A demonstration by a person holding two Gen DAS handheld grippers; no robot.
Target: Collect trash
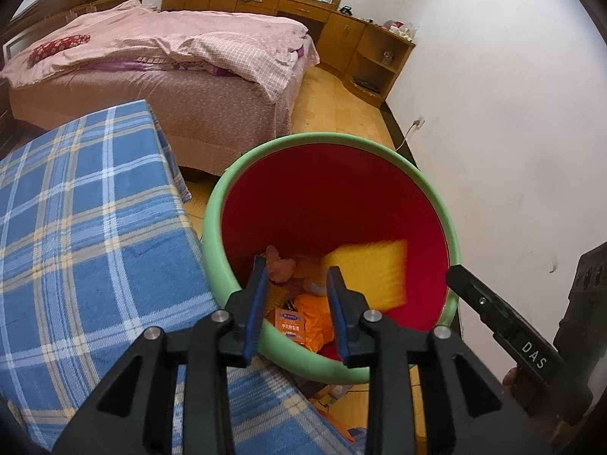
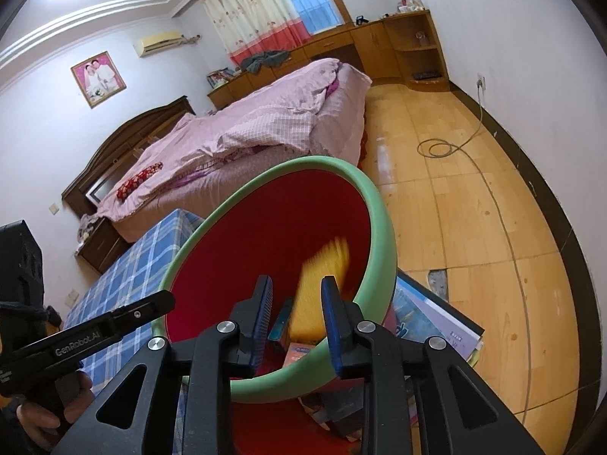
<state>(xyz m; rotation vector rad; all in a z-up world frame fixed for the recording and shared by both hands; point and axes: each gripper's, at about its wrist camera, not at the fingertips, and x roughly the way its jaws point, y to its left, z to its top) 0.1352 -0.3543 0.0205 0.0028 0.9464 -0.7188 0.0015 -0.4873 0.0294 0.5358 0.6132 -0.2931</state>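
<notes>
Hovering both grippers over the green-rimmed red bin (image 1: 436, 193), your left gripper (image 1: 296, 284) and right gripper (image 2: 296, 295) are spread and hold nothing, a blurred yellow sponge (image 1: 373, 269) inside among wrappers (image 1: 315, 318), beside the blue plaid bench (image 1: 87, 227).

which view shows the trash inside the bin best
The left wrist view: it looks down into the bin, showing the yellow item, orange wrapper and small packet. The right wrist view shows only the blurred yellow item and the packet's edge.

Smooth plastic bin (image 1: 428, 185) – matt green rim, red inside – beside woven plaid cloth (image 1: 87, 220) and glossy wood floor (image 2: 466, 204).
</notes>
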